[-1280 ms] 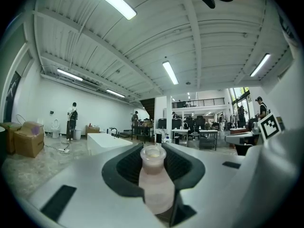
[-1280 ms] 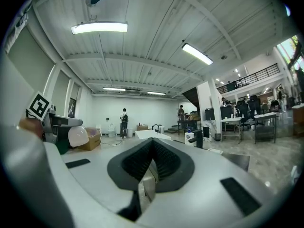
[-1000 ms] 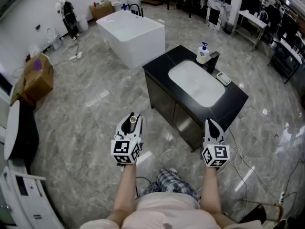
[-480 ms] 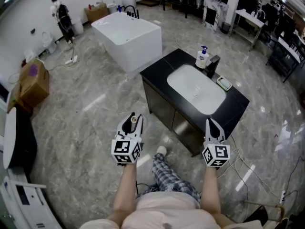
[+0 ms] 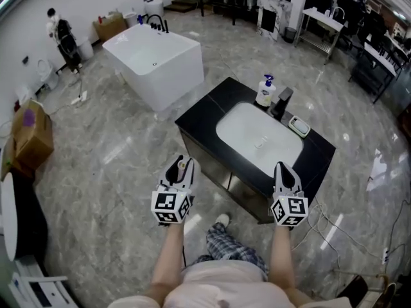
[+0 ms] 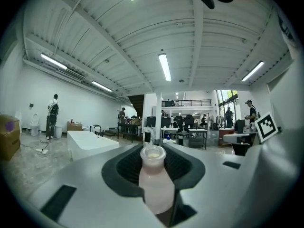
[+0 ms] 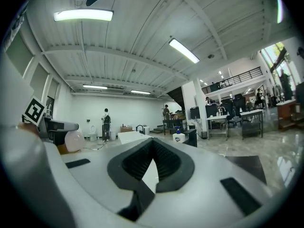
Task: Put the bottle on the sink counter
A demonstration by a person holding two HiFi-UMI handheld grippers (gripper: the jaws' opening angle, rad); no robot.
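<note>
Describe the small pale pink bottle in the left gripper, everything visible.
The small pale pink bottle looks like milky translucent plastic: rounded body, narrower neck, thick rolled lip, no cap visible. It stands upright in the left gripper, clamped between its dark ribbed pads; the base is hidden. It hangs above the grey marble floor, short of the black sink counter.

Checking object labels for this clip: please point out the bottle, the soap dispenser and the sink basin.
bottle [image 6: 154, 184], left gripper view, its pale body.
soap dispenser [image 5: 264, 94], head view, its white body.
sink basin [image 5: 243, 126], head view, bare white floor.
</note>
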